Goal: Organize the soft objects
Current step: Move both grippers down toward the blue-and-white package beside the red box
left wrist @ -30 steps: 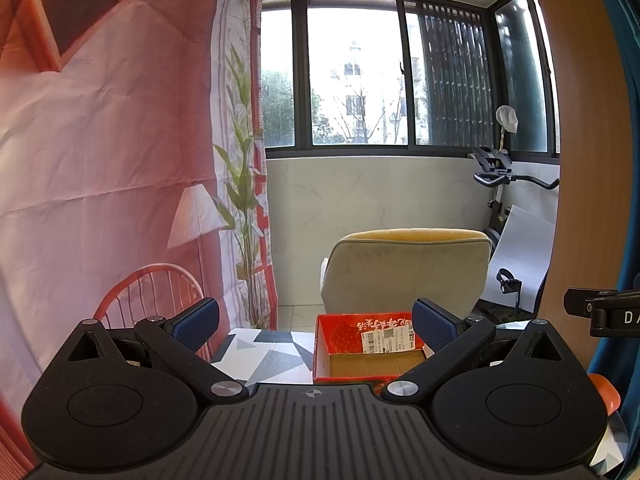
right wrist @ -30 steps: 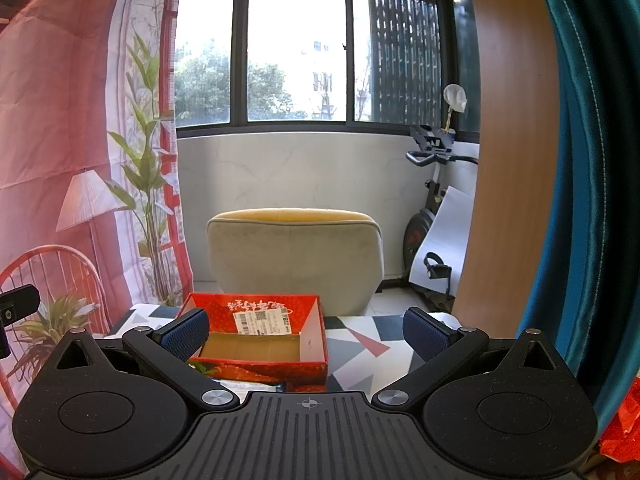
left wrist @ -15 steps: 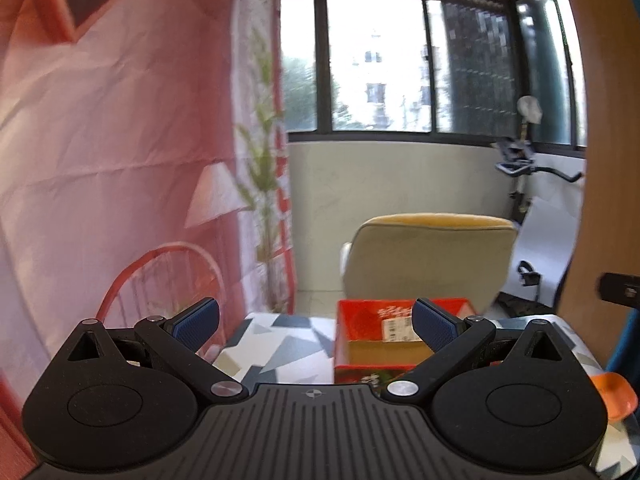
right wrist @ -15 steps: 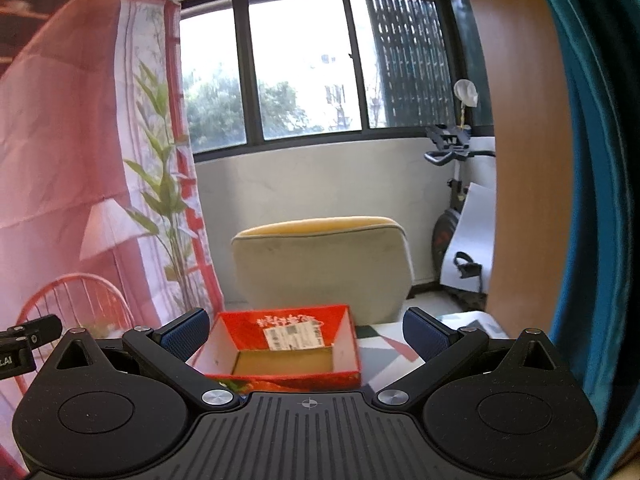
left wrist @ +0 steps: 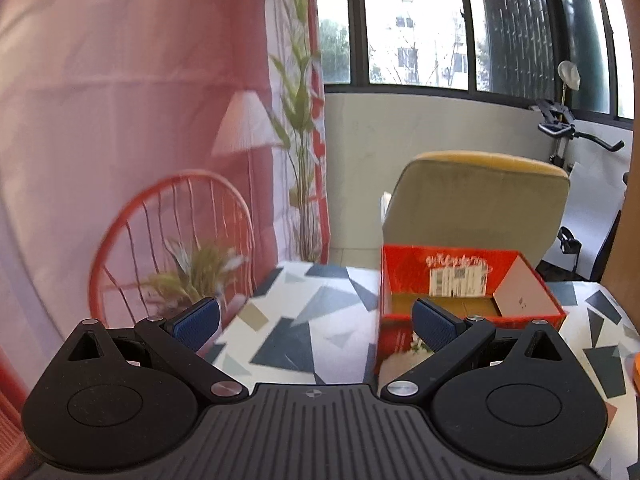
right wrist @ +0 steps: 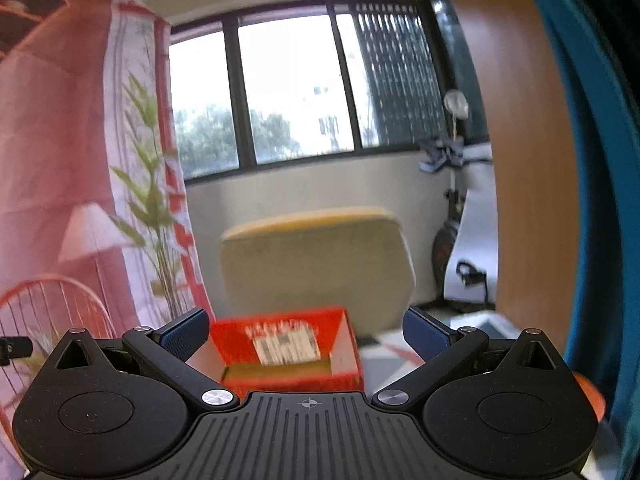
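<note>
An open red cardboard box (left wrist: 472, 280) with a white label inside stands on the patterned table (left wrist: 312, 320); it looks empty. My left gripper (left wrist: 316, 322) is open and empty, held above the table with its right finger in front of the box's near wall. My right gripper (right wrist: 306, 336) is open and empty, with the red box (right wrist: 288, 352) between and beyond its fingers. An orange object (left wrist: 636, 372) shows at the right edge of the left wrist view, and it also shows in the right wrist view (right wrist: 588, 396). No soft object is clearly visible.
A beige armchair (left wrist: 476, 196) stands behind the table. A pink printed backdrop (left wrist: 120, 120) hangs on the left. A wooden panel (right wrist: 532, 160) and a teal curtain (right wrist: 600, 160) are on the right. An exercise bike (left wrist: 568, 132) is by the windows.
Both views are blurred by motion. My left gripper has tilted down and swung left, showing more table. My right gripper has swung and rolled, so the box now sits centred between its fingers. Both stay open.
</note>
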The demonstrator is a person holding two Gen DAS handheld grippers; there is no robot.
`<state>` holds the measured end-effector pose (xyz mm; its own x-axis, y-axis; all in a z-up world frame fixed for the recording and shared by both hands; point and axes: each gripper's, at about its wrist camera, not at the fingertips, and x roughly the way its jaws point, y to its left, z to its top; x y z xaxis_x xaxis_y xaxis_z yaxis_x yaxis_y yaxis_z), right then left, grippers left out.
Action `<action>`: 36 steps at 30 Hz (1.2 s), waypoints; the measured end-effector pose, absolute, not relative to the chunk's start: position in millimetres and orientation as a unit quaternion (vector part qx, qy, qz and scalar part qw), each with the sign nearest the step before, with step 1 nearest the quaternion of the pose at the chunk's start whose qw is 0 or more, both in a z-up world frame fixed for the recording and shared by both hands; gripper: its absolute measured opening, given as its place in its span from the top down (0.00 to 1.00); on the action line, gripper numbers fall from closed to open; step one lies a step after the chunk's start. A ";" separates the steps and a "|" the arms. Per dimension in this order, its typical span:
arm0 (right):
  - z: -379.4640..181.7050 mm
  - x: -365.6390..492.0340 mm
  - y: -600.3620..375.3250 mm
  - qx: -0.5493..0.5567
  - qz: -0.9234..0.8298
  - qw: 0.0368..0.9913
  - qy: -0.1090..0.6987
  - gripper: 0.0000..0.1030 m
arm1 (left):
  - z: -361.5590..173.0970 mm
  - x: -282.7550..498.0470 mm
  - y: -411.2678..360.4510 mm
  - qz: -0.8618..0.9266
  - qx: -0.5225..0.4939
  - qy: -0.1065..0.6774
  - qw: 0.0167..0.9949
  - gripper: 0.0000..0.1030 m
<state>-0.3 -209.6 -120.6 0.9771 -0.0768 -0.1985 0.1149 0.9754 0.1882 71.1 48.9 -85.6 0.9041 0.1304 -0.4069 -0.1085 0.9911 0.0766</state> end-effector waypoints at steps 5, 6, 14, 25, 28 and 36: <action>-156.1 16.4 -203.1 0.076 -0.023 0.988 0.134 0.00 | -114.5 84.7 49.0 0.055 0.031 0.232 0.971 0.00; -161.8 20.7 -200.0 0.072 -0.027 0.986 0.147 0.00 | -121.0 88.3 49.0 0.053 0.031 0.241 0.969 0.00; -199.5 44.9 -197.8 0.047 -0.041 0.981 0.186 0.00 | -157.0 111.3 54.9 0.043 0.021 0.282 0.958 0.00; -188.3 76.5 -225.6 0.024 0.009 0.981 0.195 0.00 | -155.6 136.0 49.8 0.006 -0.002 0.282 0.959 0.00; -183.7 90.1 -236.6 0.033 0.011 0.979 0.200 0.00 | -152.6 145.8 49.9 -0.013 -0.027 0.285 0.958 0.01; -183.0 120.4 -255.6 0.054 0.025 0.973 0.222 0.01 | -151.1 161.6 28.5 -0.036 0.018 0.286 0.957 0.01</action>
